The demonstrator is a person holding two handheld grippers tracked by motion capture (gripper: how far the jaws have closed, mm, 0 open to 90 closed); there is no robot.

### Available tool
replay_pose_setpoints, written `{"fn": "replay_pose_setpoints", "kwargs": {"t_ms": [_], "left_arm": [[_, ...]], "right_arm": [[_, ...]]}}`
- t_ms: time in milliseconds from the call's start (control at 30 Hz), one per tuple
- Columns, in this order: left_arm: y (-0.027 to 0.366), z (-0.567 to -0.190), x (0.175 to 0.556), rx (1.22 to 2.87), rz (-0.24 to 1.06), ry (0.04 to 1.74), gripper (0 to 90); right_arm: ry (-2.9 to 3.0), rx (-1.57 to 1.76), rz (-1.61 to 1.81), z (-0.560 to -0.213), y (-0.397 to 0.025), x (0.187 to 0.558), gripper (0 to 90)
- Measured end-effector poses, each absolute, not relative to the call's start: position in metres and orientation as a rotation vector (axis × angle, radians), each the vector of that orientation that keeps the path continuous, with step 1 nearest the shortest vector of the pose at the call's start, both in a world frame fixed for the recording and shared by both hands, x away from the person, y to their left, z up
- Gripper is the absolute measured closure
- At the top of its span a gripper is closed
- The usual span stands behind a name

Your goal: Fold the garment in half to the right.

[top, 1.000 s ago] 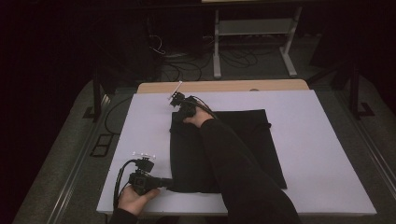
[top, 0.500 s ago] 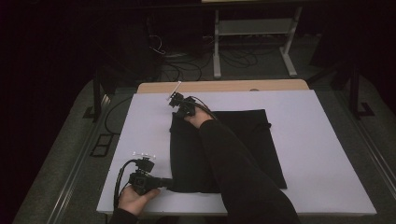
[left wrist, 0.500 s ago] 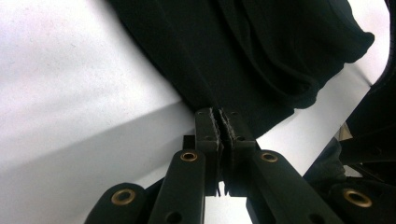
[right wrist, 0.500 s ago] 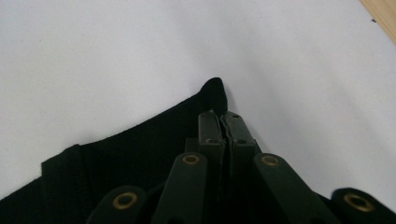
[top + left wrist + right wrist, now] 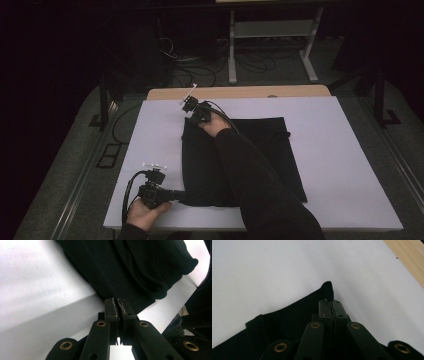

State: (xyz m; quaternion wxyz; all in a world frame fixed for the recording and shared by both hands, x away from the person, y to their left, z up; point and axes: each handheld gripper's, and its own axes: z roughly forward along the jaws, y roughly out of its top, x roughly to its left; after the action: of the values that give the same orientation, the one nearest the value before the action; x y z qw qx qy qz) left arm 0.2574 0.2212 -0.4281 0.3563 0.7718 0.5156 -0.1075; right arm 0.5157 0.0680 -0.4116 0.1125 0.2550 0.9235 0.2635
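Note:
A black cloth lies spread flat on the white table. At the cloth's near left corner my left gripper points right. In the left gripper view the gripper is shut on the hem of the cloth. At the far left corner sits my right gripper, and its forearm crosses the cloth diagonally. In the right gripper view the gripper is shut on the corner tip of the cloth, which pokes up just past the jaws.
A wooden strip runs along the table's far edge, seen also as the wooden strip at the upper right. Bare white surface lies left and right of the cloth. Behind the table are cables and a white stand on the dark floor.

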Motion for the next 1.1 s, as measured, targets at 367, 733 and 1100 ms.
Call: {"fn": "replay_pose_setpoints", "kwargs": {"t_ms": [367, 733, 1100], "left_arm": [[0.217, -0.422, 0.257, 1.974, -0.265, 1.301, 85.3], [0.203, -0.41, 0.257, 1.959, -0.254, 1.246, 85.3], [0.187, -0.399, 0.259, 1.978, -0.245, 1.2, 85.3]], "right_arm": [[2.667, 0.797, 0.859, -0.394, 0.048, 0.511, 87.0], [2.606, 0.818, 0.914, -0.377, 0.021, 0.508, 87.0], [2.563, 0.841, 0.978, -0.36, -0.009, 0.504, 87.0]]}}
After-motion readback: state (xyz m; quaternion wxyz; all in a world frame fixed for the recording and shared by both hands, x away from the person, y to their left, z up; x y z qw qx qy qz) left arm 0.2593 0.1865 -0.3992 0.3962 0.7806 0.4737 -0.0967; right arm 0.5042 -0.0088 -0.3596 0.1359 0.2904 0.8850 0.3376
